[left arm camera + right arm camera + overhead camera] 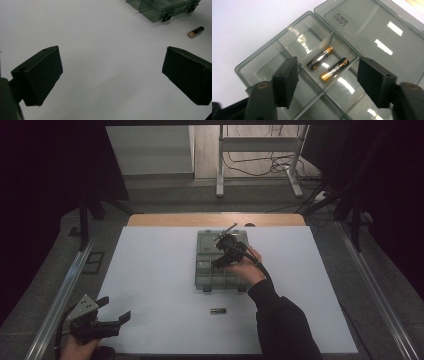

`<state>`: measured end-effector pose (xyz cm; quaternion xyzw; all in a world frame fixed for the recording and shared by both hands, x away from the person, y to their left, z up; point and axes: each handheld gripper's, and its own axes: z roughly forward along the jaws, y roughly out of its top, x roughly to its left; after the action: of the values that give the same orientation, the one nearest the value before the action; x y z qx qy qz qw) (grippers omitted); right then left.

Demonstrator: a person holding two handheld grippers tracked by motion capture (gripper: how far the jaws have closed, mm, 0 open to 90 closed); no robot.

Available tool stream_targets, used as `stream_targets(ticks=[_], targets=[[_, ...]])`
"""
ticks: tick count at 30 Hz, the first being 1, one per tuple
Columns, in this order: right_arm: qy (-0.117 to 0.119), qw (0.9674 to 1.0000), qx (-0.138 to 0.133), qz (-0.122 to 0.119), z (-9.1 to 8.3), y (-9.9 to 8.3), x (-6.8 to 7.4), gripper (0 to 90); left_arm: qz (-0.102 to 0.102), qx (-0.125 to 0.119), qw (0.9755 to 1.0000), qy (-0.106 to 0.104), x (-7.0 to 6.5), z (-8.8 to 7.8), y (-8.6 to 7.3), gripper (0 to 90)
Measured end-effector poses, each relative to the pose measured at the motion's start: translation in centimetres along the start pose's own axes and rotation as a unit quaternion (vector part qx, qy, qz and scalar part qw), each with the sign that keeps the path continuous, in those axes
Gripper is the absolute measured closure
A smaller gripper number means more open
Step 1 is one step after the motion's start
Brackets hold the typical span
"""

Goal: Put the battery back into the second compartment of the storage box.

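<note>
A clear grey compartment box lies open on the white tabletop, nearer the far edge than the near one and a little right of the middle, its lid folded back flat toward the far edge. From above you can barely make out what is inside; the right gripper view looks straight down into it and shows two batteries lying side by side in one compartment next to the hinge, black bodies with gold ends, neither touching the other. The neighbouring compartments in that view hold nothing but reflections. The same view picks up raised lettering on the inside of the lid.

The right gripper hangs over the box with its jaws spread wide, one on each side of the battery compartment and gripping nothing. A dark sleeve reaches in from the near edge behind it.

A third battery lies alone on the tabletop between the box and the near edge; the left gripper view shows its gold end and the box's two black latches, which the overhead camera gives only as dark specks.

The left gripper sits at the near left corner, well apart from everything, jaws wide and empty over bare white surface
</note>
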<state>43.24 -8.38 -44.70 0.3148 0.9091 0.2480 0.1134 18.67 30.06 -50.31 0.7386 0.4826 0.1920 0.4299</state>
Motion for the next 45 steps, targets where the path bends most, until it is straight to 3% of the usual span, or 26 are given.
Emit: stream_targets(ticks=[9,15,23,26,35,38,45], targets=[[0.035,0.9992,-0.016,-0.008,-1.4,-1.0,0.8,8.8,0.000,0.000,1.0000,0.000,0.0,0.0,0.0,3.4],[0.036,0.9980,-0.043,-0.028,-2.6,-2.1,1.4,0.2,-0.001,0.001,1.0000,0.001,0.0,0.0,0.0,3.4],[0.036,0.9976,-0.044,-0.040,-3.4,-4.0,2.1,0.0,-0.003,0.000,1.0000,0.002,0.0,0.1,0.0,3.4],[0.054,0.9974,-0.041,-0.027,-3.6,-4.6,2.4,0.0,-0.004,0.000,1.0000,0.002,0.0,0.1,0.0,3.4],[0.052,0.9984,-0.016,-0.017,-3.7,-6.0,3.8,0.0,-0.004,0.001,1.0000,0.003,0.0,0.1,0.0,3.4],[0.056,0.9980,-0.011,-0.025,-3.6,-6.4,4.2,1.0,-0.003,0.001,1.0000,0.003,0.0,0.1,0.0,3.4],[0.048,0.9975,-0.001,-0.052,-3.4,-7.5,5.4,12.9,-0.002,0.002,1.0000,0.003,-0.1,0.1,0.0,3.4]])
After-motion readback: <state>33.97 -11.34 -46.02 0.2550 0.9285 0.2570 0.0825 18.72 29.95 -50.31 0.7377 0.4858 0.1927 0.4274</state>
